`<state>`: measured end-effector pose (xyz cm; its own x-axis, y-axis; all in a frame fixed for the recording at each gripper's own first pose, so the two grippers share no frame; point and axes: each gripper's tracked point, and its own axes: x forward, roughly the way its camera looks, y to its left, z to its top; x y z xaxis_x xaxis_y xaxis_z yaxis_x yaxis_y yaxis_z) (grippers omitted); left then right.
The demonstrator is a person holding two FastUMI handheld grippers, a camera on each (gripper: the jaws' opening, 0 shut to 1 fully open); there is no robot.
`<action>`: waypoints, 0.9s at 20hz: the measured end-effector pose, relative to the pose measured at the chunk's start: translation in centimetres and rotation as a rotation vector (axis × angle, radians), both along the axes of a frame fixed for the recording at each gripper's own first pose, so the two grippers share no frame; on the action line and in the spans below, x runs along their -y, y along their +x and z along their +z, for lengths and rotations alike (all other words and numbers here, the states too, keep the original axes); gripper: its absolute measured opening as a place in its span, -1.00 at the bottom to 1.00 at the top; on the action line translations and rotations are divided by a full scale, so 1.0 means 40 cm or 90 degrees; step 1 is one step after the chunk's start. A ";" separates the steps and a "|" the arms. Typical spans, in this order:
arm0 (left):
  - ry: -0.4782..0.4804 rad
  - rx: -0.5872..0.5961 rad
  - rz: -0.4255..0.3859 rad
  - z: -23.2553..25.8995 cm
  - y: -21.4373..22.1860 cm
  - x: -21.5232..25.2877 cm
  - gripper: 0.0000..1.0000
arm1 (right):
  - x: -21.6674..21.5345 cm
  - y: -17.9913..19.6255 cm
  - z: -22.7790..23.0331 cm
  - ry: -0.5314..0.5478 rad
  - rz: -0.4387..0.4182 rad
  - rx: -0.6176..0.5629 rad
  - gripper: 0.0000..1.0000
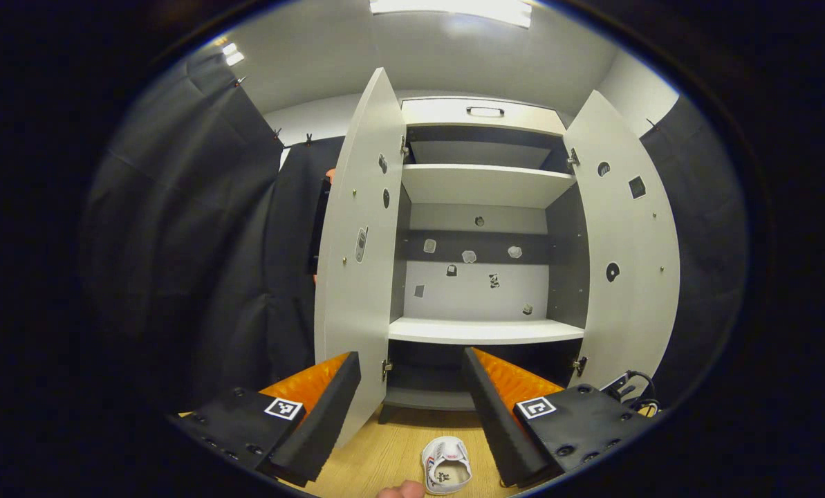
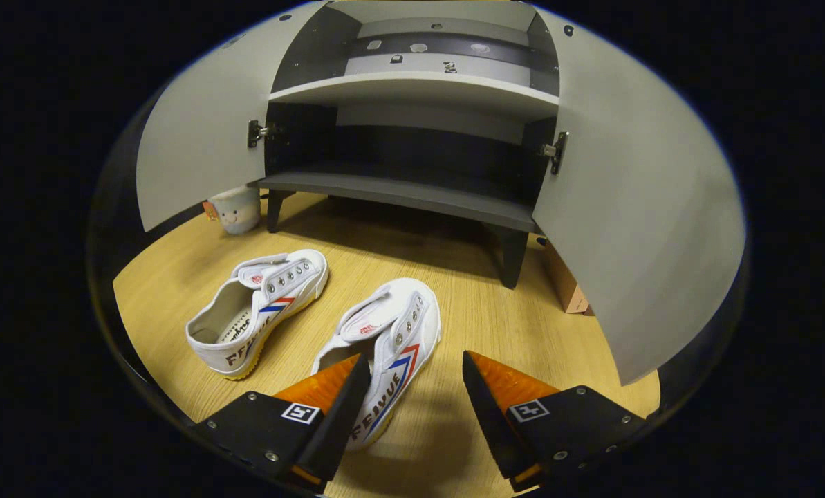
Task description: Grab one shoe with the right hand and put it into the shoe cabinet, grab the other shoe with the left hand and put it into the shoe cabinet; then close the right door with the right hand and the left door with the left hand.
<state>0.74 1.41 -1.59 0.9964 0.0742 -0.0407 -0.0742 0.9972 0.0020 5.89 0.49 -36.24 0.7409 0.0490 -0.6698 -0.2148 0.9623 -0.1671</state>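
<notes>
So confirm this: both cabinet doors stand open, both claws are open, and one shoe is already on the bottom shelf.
Wrong on the shoe. The right gripper view shows both shoes, the left shoe and the right shoe, on the wooden floor before the cabinet. The doors and both claws, left claw and right claw, are open.

A pale plush toy sits on the wooden floor, off at the left, tucked partly out of sight. Over on the right, a cardboard box rests on that same floor. Up top, a ceiling light glows bright, and black cables curl low at the right.
</notes>
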 end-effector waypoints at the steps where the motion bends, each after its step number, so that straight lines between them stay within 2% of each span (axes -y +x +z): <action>1: 0.002 0.000 -0.001 0.003 0.000 0.001 0.93 | 0.004 0.015 -0.012 -0.005 -0.005 -0.003 0.68; 3: 0.005 0.003 0.003 0.004 -0.004 -0.006 0.93 | 0.010 0.054 -0.031 -0.004 -0.023 0.002 0.65; 5: 0.003 0.003 0.006 0.006 -0.011 -0.010 0.92 | 0.008 0.071 -0.066 0.016 -0.042 -0.029 0.53; 7: 0.006 0.003 0.014 0.005 -0.017 -0.023 0.93 | -0.003 0.083 -0.085 0.043 -0.048 -0.049 0.38; 9: 0.004 0.001 0.020 0.002 -0.019 -0.034 0.99 | 0.004 0.094 -0.089 0.022 -0.037 -0.029 0.10; 11: 0.006 -0.005 0.024 -0.007 -0.023 -0.038 0.93 | 0.050 0.104 -0.088 -0.039 -0.046 -0.006 -0.36; 12: 0.007 -0.004 0.026 -0.007 -0.025 -0.040 0.93 | 0.037 0.110 -0.079 -0.022 -0.046 0.000 -0.91; 15: 0.000 -0.002 0.023 -0.006 -0.020 -0.040 0.93 | 0.037 0.100 -0.070 -0.002 -0.052 -0.006 -0.98; 18: -0.007 -0.005 0.016 -0.016 -0.018 -0.033 0.93 | 0.035 0.087 -0.005 -0.005 -0.035 0.033 -0.99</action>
<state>0.03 2.74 -2.24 0.9939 0.0984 -0.0491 -0.0989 0.9951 -0.0083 9.39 -0.90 -36.44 0.7764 0.0021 -0.6302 -0.1520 0.9711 -0.1840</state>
